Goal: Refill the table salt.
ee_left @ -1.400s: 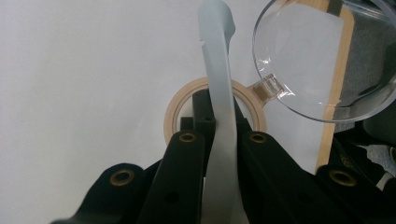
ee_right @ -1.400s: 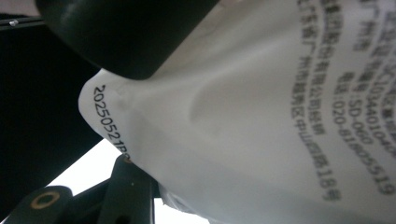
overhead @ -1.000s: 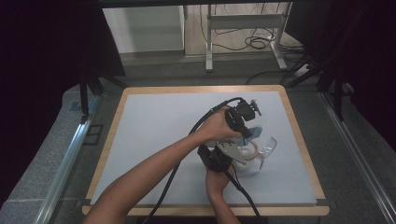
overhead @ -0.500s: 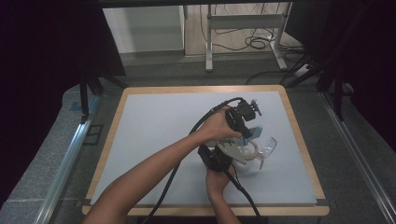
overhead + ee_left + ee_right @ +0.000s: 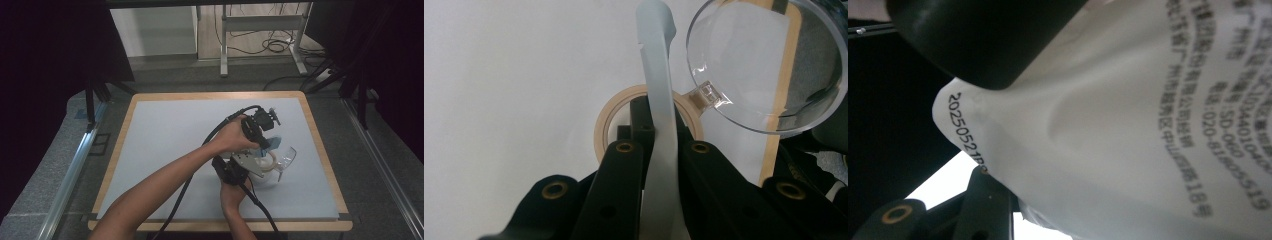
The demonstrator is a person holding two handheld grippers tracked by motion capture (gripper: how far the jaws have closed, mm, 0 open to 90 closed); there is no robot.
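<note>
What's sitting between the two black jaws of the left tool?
A pale blue strip, pinched by the left tool; the left gripper view shows it.

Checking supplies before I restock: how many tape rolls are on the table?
1. The tape roll lies flat on the table, right behind the left tongs, which pinch a pale strip. Others may be hidden under the hands.

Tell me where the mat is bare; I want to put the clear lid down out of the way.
The pale grey mat lies bare across its left half up to the wooden frame, and along the far strip. It is crowded right of centre, where the left gripper pinches a pale blue strip beside the round clear plastic lid and the beige tape roll.
</note>
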